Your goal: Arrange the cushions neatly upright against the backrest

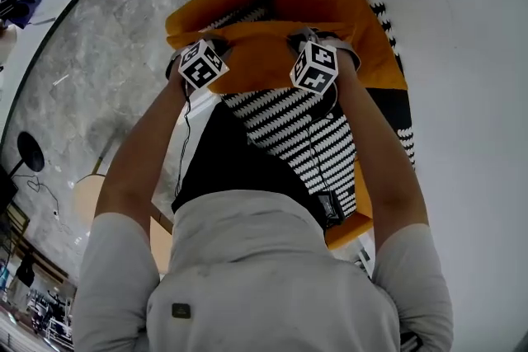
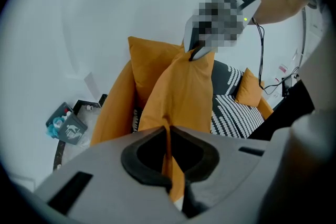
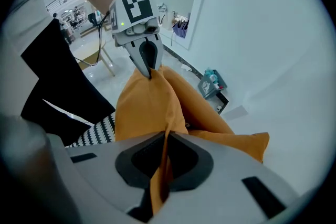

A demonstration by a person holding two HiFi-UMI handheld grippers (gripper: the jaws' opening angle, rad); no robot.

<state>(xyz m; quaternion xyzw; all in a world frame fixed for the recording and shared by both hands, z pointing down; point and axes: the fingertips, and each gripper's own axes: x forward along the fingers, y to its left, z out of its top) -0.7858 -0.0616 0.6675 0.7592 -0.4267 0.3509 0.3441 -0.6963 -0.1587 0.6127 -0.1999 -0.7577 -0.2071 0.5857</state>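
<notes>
I hold an orange cushion (image 1: pixel 262 52) by its top edge, lifted over the black-and-white zigzag sofa seat (image 1: pixel 307 138). My left gripper (image 1: pixel 213 44) is shut on the cushion's left corner, and its fabric (image 2: pixel 184 89) is pinched between my left gripper's jaws (image 2: pixel 169 131). My right gripper (image 1: pixel 302 37) is shut on the other corner, where a fold of orange cloth (image 3: pixel 149 105) runs into the closed jaws (image 3: pixel 166 136). Each gripper view shows the opposite gripper biting the same edge: the right gripper (image 2: pixel 195 54) and the left gripper (image 3: pixel 150 72). A second orange cushion (image 2: pixel 149 60) stands behind.
A white wall (image 1: pixel 470 53) runs along the sofa's far side. A small orange cushion (image 2: pixel 249 89) lies further along the seat. Grey marble floor (image 1: pixel 99 62) lies left of the sofa, with a teal packet in a dark box (image 2: pixel 65 124) on it. A round wooden stool (image 1: pixel 87 199) stands nearby.
</notes>
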